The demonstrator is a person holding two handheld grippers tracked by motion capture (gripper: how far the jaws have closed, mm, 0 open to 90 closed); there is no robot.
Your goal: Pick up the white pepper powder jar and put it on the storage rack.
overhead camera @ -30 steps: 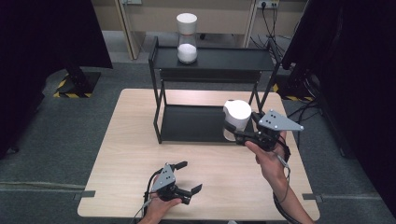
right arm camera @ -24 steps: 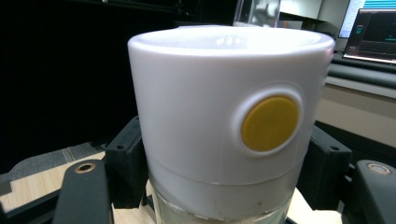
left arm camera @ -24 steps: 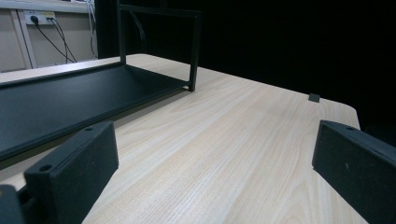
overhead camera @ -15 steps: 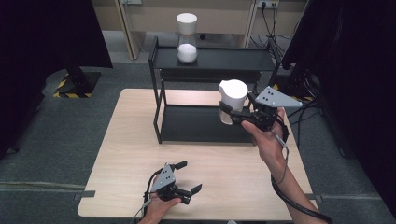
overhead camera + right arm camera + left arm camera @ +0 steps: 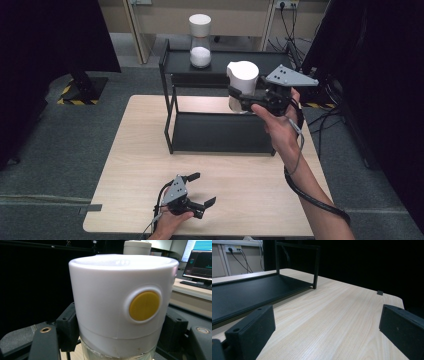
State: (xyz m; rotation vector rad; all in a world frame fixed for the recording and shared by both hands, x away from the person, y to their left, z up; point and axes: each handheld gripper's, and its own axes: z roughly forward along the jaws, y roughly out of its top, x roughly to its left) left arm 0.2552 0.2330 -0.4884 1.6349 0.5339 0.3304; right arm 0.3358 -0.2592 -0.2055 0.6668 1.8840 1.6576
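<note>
White-capped jar (image 5: pixel 243 85) clamped in the right gripper (image 5: pixel 243 98), in the air by the rack's (image 5: pixel 220 131) top shelf.
Its clear lower body is mostly hidden by the jaws; contents unreadable. The left gripper (image 5: pixel 198 190) rests on the table (image 5: pixel 135 150), jaws apart, empty.

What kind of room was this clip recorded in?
Most likely a lab or office set up for recording, not a home. A pale wooden table carries a black two-tier metal shelf rack, black curtains screen the sides, and a lit computer monitor with keyboard sits on a desk behind.
</note>
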